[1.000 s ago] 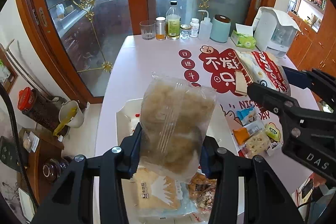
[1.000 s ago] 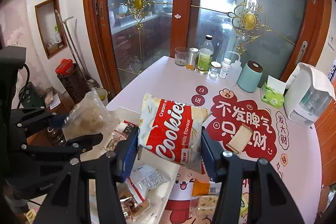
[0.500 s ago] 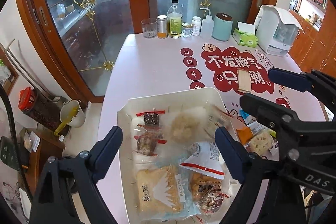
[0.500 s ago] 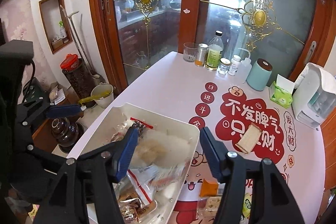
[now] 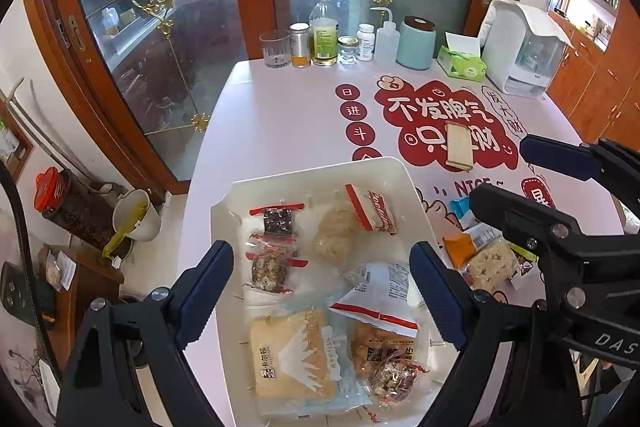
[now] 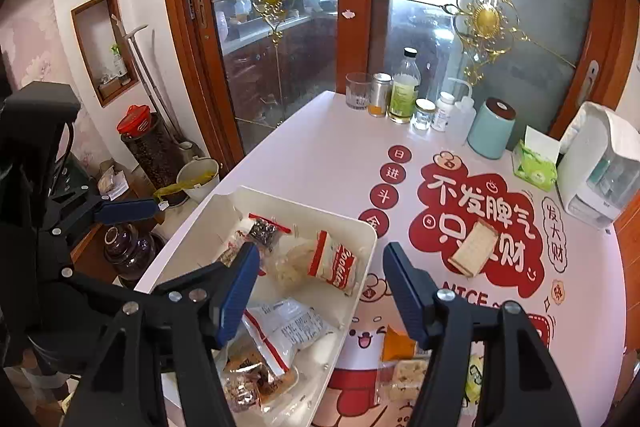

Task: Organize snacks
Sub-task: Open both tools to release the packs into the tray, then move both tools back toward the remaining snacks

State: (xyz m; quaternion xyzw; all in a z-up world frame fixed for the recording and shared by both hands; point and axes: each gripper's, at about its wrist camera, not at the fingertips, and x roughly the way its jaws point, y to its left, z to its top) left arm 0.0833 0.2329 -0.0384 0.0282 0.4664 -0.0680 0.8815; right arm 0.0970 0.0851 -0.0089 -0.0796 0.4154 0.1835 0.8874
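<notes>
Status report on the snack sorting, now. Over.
Left gripper and right gripper both open, empty, above the white tray. Cookies bag lying in tray. Wafer pack and small snacks loose on table. Nothing in the way.

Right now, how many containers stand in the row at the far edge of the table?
7: glass, tin, oil bottle, small jar, pill bottle, squeeze bottle, teal canister. None seems hidden.
</notes>
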